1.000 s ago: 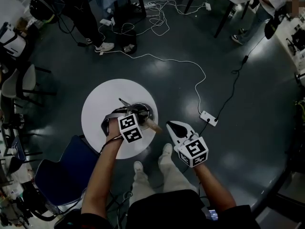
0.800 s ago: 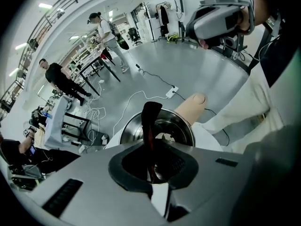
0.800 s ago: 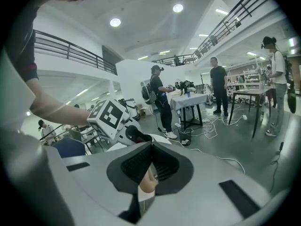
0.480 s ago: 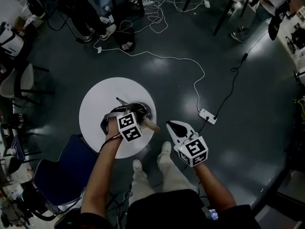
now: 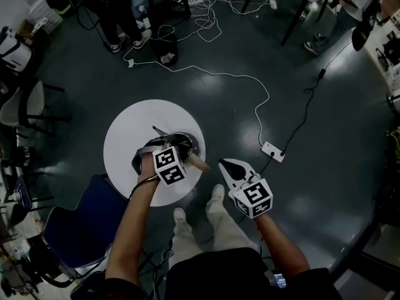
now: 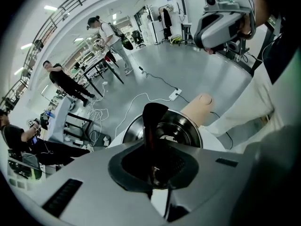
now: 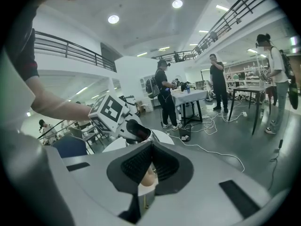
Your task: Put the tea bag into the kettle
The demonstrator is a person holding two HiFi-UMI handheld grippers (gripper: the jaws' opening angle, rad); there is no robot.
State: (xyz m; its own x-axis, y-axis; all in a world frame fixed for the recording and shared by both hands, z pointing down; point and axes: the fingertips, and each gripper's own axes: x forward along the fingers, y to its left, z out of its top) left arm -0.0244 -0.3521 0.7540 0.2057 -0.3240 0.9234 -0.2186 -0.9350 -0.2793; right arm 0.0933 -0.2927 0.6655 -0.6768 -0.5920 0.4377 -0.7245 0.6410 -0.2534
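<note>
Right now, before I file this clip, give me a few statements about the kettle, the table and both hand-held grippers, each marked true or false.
1. The steel kettle stands on the round white table. True.
2. The left hand-held gripper is open and empty. False: its jaws are shut on a dark glossy item above the kettle.
3. The right hand-held gripper hangs above the table. False: it is off the table, over the grey floor.
4. The kettle's wooden handle sticks out on the right hand-held gripper's side. True.
</note>
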